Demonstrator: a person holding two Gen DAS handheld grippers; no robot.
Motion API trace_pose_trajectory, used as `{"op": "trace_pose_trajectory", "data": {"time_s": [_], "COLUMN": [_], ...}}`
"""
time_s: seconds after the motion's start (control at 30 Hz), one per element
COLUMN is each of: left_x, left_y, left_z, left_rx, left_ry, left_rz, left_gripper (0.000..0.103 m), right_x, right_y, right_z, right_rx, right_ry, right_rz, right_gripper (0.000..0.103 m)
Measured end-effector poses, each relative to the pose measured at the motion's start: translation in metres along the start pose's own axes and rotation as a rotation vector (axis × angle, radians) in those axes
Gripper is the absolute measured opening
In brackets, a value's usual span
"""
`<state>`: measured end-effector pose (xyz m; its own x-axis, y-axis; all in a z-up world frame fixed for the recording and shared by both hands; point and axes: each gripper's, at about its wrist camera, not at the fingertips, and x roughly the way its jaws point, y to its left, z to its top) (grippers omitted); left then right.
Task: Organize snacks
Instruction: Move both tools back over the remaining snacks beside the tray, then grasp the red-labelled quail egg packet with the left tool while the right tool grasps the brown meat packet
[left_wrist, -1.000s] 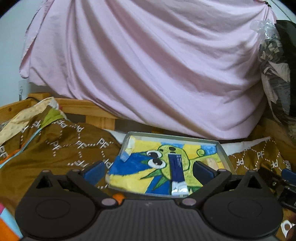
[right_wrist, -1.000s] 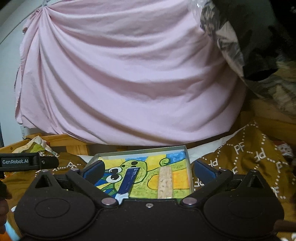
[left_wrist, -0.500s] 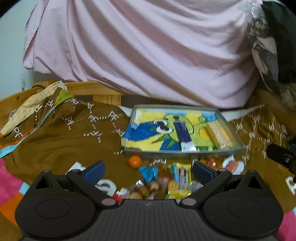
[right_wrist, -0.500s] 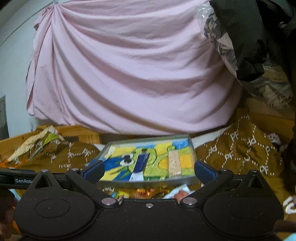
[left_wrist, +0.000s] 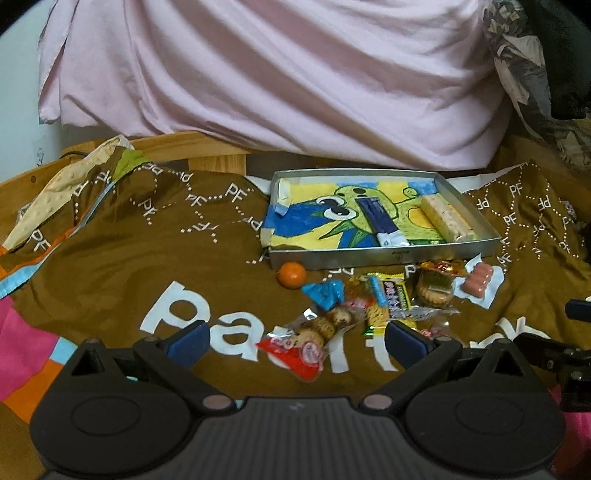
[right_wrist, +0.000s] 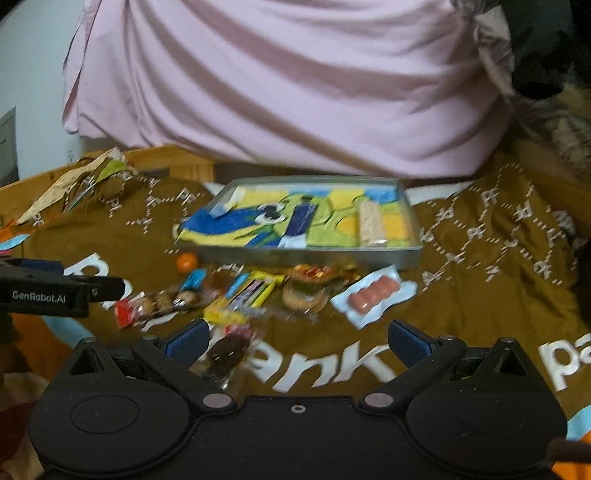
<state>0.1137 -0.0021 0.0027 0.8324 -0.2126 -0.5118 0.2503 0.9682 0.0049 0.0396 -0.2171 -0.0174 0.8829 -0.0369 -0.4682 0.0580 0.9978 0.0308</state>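
Note:
A grey metal tray (left_wrist: 384, 255) (right_wrist: 310, 255) with a cartoon lining rests on the brown blanket. Inside it lie a dark blue snack bar (left_wrist: 380, 218) (right_wrist: 301, 223) and a pale wafer bar (left_wrist: 445, 218) (right_wrist: 371, 225). In front of the tray is a loose pile: an orange ball (left_wrist: 291, 275) (right_wrist: 187, 262), a blue wrapper (left_wrist: 324, 291), a cookie pack with a red end (left_wrist: 314, 338) (right_wrist: 147, 304), yellow bars (left_wrist: 388, 299) (right_wrist: 245, 295), a clear cookie pack (left_wrist: 432, 288) and a sausage pack (left_wrist: 478, 282) (right_wrist: 373, 295). My left gripper (left_wrist: 295, 343) and right gripper (right_wrist: 295, 341) hang open just short of the pile, holding nothing.
A pink sheet (left_wrist: 277, 81) hangs behind the tray over a wooden frame (left_wrist: 207, 155). The brown blanket (left_wrist: 129, 266) with white lettering covers the surface. Dark and patterned clothes (left_wrist: 535, 55) hang at the right. The left gripper's body (right_wrist: 48, 291) shows at the right wrist view's left edge.
Both grippers have pulled back and risen from the tray. The snack pile in front of the tray has come into view. Both stay open.

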Motion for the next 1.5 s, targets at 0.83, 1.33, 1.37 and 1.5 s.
{"op": "trace_pose_trajectory", "data": {"time_s": [0.83,1.33,1.37,1.5], "left_x": [0.030,0.084,0.089,0.103], "left_y": [0.008,-0.006,-0.006,-0.004], "left_z": [-0.003,0.017,0.018,0.019], "left_rx": [0.109,0.323,0.327,0.308], "left_ry": [0.096,0.206,0.216,0.239], "left_rz": [-0.017,-0.158,-0.165,-0.176], "left_gripper": [0.103,0.102,0.102,0.103], "right_x": [0.030,0.064,0.067,0.078], "right_y": [0.012,0.030,0.031,0.033], "right_z": [-0.012,-0.009,-0.009,-0.010], "right_rx": [0.034,-0.006,-0.012,-0.015], "right_ry": [0.118,0.114,0.115,0.139], "right_rz": [0.096,0.140,0.137,0.117], "right_gripper": [0.102,0.102,0.102,0.096]}}
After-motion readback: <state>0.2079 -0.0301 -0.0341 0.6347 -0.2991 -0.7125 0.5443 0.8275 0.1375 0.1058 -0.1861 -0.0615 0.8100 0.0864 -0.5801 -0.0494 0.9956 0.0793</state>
